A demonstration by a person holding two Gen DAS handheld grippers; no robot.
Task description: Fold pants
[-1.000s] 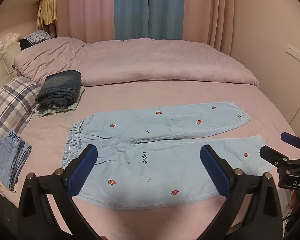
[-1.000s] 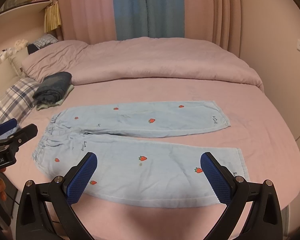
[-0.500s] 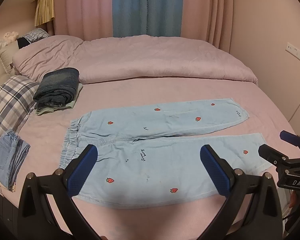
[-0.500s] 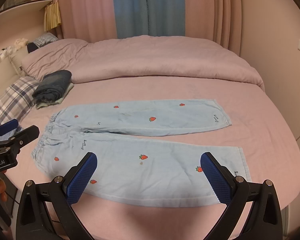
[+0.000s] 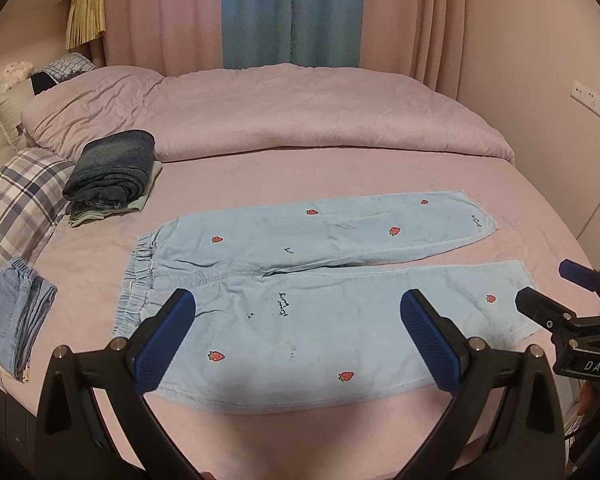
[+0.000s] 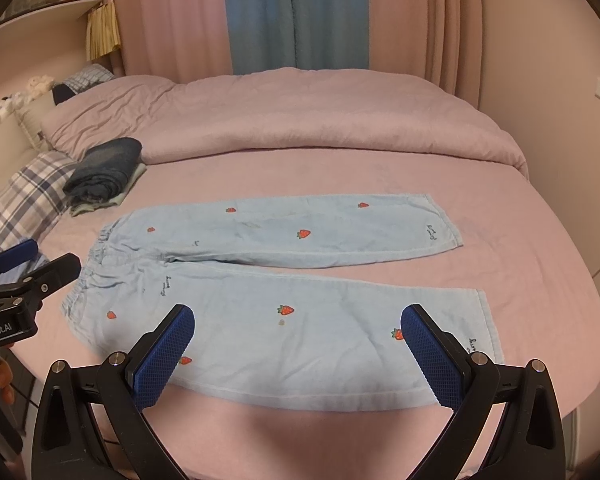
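Light blue pants with strawberry prints [image 5: 308, 300] lie flat on the pink bed, waistband to the left, both legs spread out to the right; they also show in the right wrist view [image 6: 276, 288]. My left gripper [image 5: 298, 344] is open and empty, held above the near edge by the waist end. My right gripper [image 6: 298, 350] is open and empty, above the near leg toward its cuff. Each gripper shows at the edge of the other's view: the right one [image 5: 556, 308] and the left one [image 6: 40, 268].
A stack of folded dark jeans [image 5: 112, 172] sits at the back left. Folded light denim [image 5: 12, 320] lies at the left bed edge beside a plaid pillow [image 5: 16, 196]. A bunched pink duvet [image 5: 280, 116] fills the back. The bed sheet [image 5: 300, 428] ends close below the grippers.
Both grippers have drifted slightly back and up, so the pants sit a little lower in the views. The pants have not moved.
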